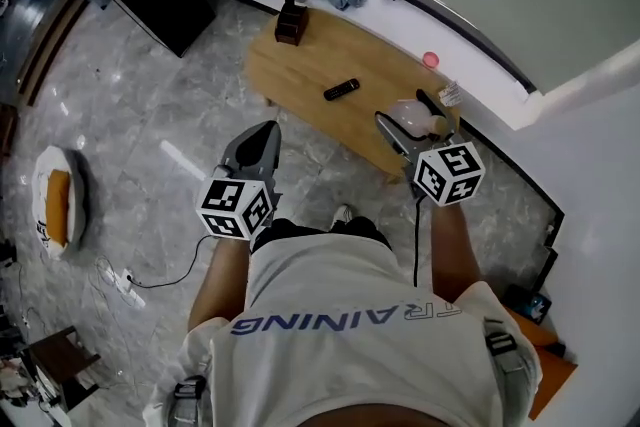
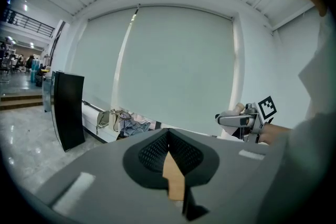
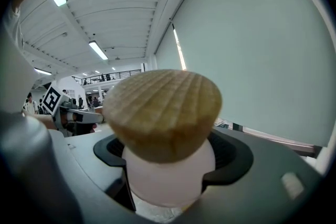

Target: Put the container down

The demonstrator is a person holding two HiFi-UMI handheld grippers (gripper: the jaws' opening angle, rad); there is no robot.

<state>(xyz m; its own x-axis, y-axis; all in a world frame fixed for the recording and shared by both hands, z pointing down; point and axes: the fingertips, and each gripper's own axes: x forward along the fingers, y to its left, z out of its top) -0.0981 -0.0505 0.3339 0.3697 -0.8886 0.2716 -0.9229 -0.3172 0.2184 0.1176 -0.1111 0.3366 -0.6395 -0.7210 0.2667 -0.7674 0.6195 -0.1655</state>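
Right tongs (image 1: 408, 122) pinching the container (image 1: 420, 113) across its pale body, wooden lid pointing out along the tongs, over the tabletop's (image 1: 310, 65) right end. Left tongs (image 1: 268, 131) pressed together, empty, short of the tabletop. Right arm's job; base probably needs tipping down first.

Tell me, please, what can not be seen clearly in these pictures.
Bottom of the container: right gripper view, covered by the jaws.
Whether the container touches the table: head view, the right hand-held gripper covers it.
The small pink thing: head view, too small to name.
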